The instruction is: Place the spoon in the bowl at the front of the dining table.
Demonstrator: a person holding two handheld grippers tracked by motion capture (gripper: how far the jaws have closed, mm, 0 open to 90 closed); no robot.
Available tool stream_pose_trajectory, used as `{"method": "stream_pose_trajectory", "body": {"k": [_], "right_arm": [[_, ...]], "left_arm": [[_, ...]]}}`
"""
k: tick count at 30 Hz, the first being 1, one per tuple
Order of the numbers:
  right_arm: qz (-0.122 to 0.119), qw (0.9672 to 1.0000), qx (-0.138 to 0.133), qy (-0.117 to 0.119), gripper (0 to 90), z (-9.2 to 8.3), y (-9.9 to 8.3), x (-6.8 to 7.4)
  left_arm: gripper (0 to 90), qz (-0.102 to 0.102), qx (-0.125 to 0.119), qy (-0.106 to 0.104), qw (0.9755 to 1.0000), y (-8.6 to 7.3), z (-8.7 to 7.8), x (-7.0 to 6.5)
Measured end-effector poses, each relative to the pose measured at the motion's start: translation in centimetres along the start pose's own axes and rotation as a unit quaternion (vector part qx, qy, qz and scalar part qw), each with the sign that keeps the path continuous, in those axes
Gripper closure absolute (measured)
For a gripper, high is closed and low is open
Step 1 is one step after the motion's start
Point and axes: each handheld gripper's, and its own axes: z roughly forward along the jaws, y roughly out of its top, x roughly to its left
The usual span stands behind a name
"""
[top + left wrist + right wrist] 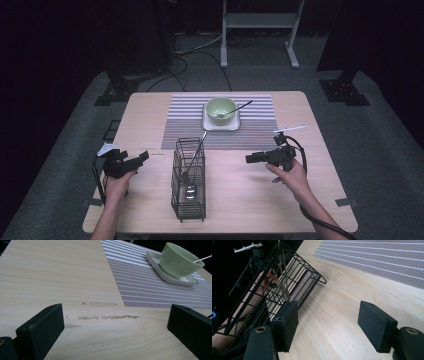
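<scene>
A black wire basket (189,185) stands at the table's front centre, a metal spoon (192,170) leaning inside it. Behind it, a green bowl (221,109) sits on a white square plate (220,126) on a striped placemat (185,125), with a thin utensil (241,107) resting in the bowl. My left gripper (141,158) hovers left of the basket, its jaws (115,315) open over bare wood. My right gripper (250,159) is to the basket's right, pointing toward it, also open (328,312) and empty. The basket (269,282) lies beyond its left jaw.
The wooden table (250,200) has worn scuff marks (107,317) near the placemat's (140,282) front corner. The bowl (178,261) and plate (153,260) sit ahead and to the right of the left jaws. A metal frame (260,22) and dark stands are on the floor behind.
</scene>
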Motion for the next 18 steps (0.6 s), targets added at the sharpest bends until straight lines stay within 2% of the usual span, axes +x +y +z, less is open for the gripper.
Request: {"method": "stream_pose_trajectory", "body": {"k": [3,18], "right_arm": [[0.002,1.0,-0.001,0.008,31.6,0.1,-0.3,0.1],[-0.012,0.9999,0.0,0.01,31.1,0.1,-1.7,0.8]], "left_arm": [[0.0,0.0,0.0,0.001,1.0,0.0,0.0,0.0],[0.0,0.0,-0.001,0.001,1.0,0.0,-0.1,0.0]]}}
